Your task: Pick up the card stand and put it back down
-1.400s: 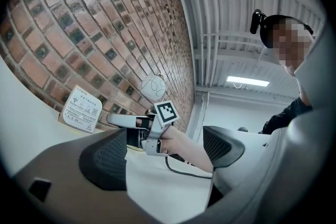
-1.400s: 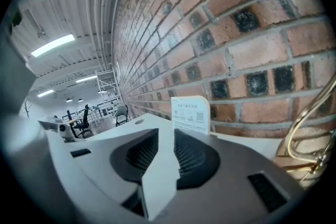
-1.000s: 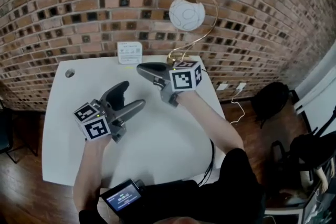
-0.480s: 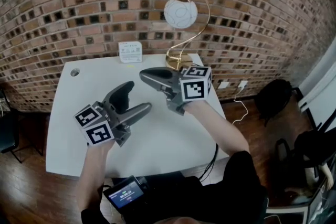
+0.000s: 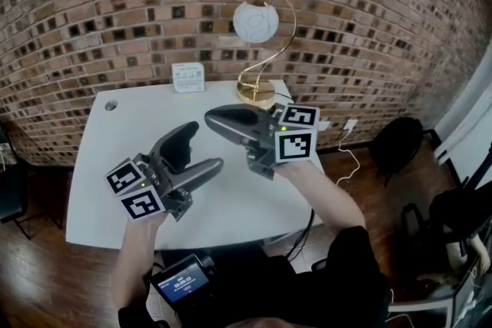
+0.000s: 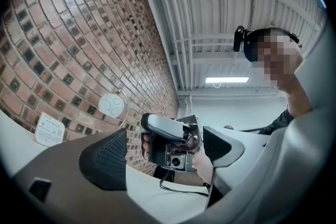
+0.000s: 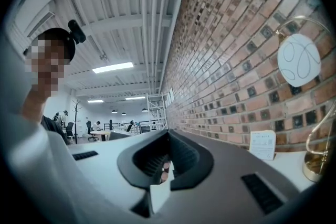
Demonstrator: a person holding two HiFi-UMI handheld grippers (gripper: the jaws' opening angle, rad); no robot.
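Observation:
The card stand (image 5: 188, 77), a small white upright sign, stands at the back of the white table (image 5: 100, 188) against the brick wall. It also shows in the left gripper view, card stand (image 6: 50, 130), and in the right gripper view, card stand (image 7: 262, 144). My right gripper (image 5: 211, 117) hovers over the table's middle, shut and empty, its tip a short way in front of the stand. My left gripper (image 5: 204, 146) is held lower and to the left, jaws wide open with nothing in them. Both point away from the table surface, left gripper (image 6: 168, 149), right gripper (image 7: 167, 150).
A brass arc lamp with a white globe (image 5: 256, 21) has its base (image 5: 256, 93) at the table's back right corner, right of the stand. A cable hole (image 5: 111, 105) sits at the back left. A dark device with a lit screen (image 5: 181, 282) hangs below my hands.
Both grippers have drifted a little toward the table's front, away from the card stand. The head view has shifted slightly. The stand has not moved.

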